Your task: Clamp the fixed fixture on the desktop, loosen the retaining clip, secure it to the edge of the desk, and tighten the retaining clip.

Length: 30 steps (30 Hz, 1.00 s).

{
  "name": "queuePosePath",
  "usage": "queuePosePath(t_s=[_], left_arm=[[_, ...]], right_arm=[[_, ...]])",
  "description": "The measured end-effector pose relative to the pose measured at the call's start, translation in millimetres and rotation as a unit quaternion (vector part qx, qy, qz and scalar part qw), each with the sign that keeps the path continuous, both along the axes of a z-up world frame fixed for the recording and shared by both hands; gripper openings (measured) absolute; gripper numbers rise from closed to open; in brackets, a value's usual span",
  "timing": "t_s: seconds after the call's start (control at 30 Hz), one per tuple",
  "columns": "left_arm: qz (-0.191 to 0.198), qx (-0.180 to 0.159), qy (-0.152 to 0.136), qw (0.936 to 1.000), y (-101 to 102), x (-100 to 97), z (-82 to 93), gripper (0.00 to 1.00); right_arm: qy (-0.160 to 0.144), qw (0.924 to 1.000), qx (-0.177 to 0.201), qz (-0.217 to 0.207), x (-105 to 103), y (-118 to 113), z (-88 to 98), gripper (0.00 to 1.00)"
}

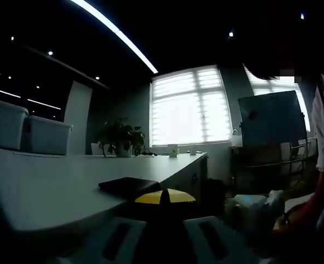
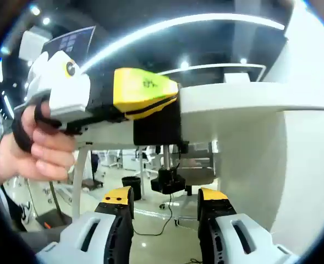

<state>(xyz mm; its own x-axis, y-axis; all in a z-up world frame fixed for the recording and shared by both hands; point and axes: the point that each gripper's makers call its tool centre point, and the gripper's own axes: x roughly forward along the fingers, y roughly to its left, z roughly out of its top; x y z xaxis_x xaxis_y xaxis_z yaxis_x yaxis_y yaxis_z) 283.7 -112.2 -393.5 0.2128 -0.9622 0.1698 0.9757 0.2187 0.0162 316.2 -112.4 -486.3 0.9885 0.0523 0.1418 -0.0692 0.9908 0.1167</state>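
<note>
Seen from below its edge in the right gripper view, the surface [image 2: 250, 99] is a thick white slab, and the fixture [image 2: 157, 129], a black clamp bracket, sits hooked over that edge. In the left gripper view the same surface [image 1: 46, 187] stretches away pale and broad, with two white bins [image 1: 27, 132] at its far left corner, a potted plant [image 1: 120, 137] along the far edge and a flat dark pad [image 1: 130, 186] near the near edge.

The left claw [image 2: 145, 93], yellow-tipped, reaches in from the left of the right gripper view with a hand [image 2: 38, 148] on its grip; it looks closed on the top of the fixture at the edge, though its jaw contact is partly hidden. From its own camera the left claw [image 1: 164, 220] shows its pale fingers close together around something dark.

The right claw [image 2: 164, 217] hangs wide apart and empty beneath the surface, pointed up at the retaining clip [image 2: 167, 179], a threaded screw with a small black knob under the bracket.

The fixture looks rigid, metal and fairly heavy, so it should not flex. I judge the knob the place to grip: small, perhaps slippery, needing a square pinch to turn.
</note>
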Motion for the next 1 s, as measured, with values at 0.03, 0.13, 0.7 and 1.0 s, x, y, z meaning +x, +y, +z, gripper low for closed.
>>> queuePosePath(t_s=[0.03, 0.13, 0.7, 1.0], left_arm=[[0.000, 0.000, 0.000, 1.0000, 0, 0.0, 0.1, 0.01], [0.001, -0.002, 0.001, 1.0000, 0, 0.2, 0.3, 0.01], [0.003, -0.001, 0.000, 1.0000, 2, 0.2, 1.1, 0.01], [0.002, 0.002, -0.001, 1.0000, 2, -0.1, 0.6, 0.01]], right_arm=[[0.001, 1.0000, 0.004, -0.009, 1, -1, 1.4, 0.46], [0.009, 0.9991, -0.015, -0.038, 8, -2, 1.7, 0.46], [0.001, 0.9970, -0.040, -0.065, 33, 6, 6.2, 0.31], [0.006, 0.9970, -0.075, -0.018, 33, 10, 4.7, 0.28]])
